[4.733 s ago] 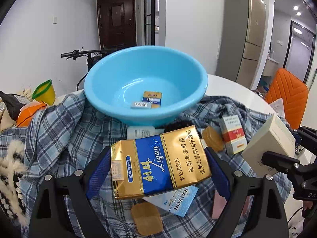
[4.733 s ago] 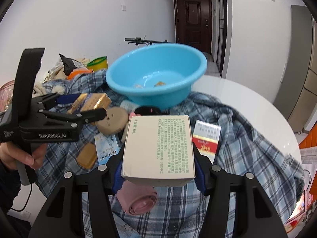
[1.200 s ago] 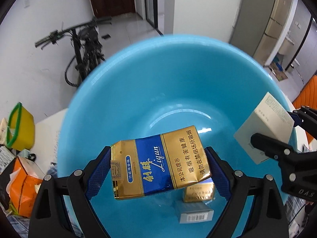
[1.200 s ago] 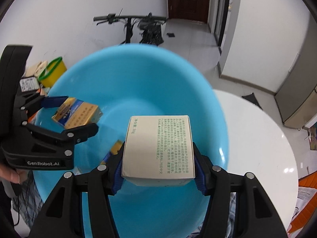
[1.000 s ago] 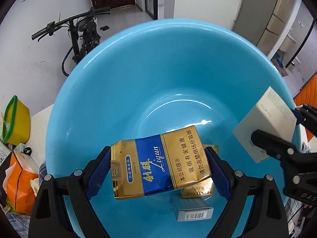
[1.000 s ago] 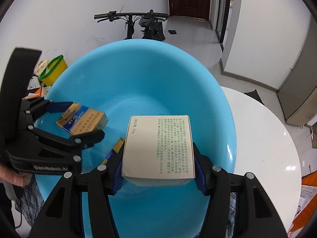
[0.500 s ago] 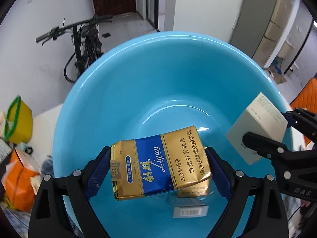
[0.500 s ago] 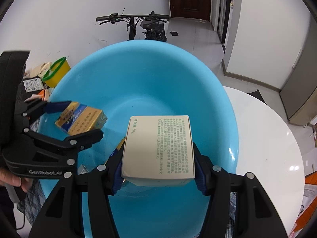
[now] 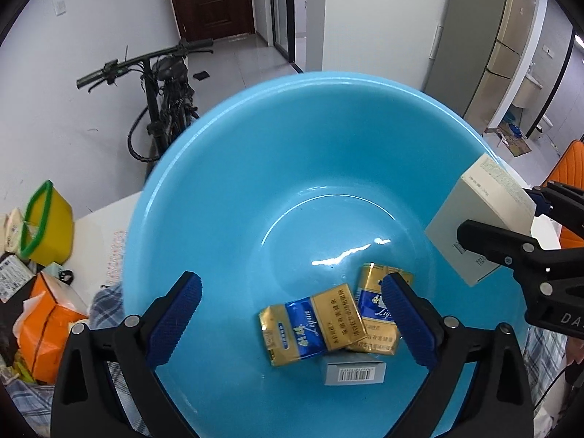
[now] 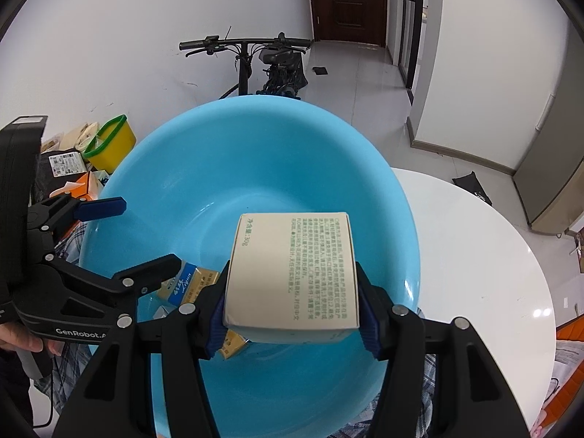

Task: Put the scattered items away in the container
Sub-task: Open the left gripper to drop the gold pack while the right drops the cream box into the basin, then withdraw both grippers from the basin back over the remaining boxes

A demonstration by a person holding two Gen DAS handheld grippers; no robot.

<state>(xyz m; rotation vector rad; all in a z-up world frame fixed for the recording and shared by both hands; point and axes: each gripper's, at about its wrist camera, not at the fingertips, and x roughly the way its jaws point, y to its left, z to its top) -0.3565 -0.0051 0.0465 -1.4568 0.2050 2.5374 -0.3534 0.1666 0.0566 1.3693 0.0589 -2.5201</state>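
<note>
**Left jaws spread over the basin, right still pinching the cream box**

The left gripper [image 9: 290, 314] points steeply down over the blue basin [image 9: 255, 153], its jaws just opened wide with nothing between the pads. Below them a gold-and-blue cigarette pack [image 9: 312, 325] lies on the basin floor, overlapping a second gold pack [image 9: 379, 312], with a small grey barcoded box [image 9: 354, 373] at the near edge of the pile. The right gripper [image 10: 292, 301] also tilts downward above the basin, its blue pads pinching a cream printed box [image 10: 292, 270] by its two sides; the box hangs clear of the basin floor, on the right side as the left wrist view shows it.

The basin's floor beyond the packs is bare, and its far rim is unobstructed.

The basin sits on a plaid cloth [image 10: 69, 244] over a round white table [image 10: 474, 248]. To the left lie an orange box [image 9: 47, 325] and a yellow tub [image 9: 47, 219] with a green rim. Beyond stand a bicycle [image 9: 164, 84], white walls and a dark door [image 9: 211, 0].
</note>
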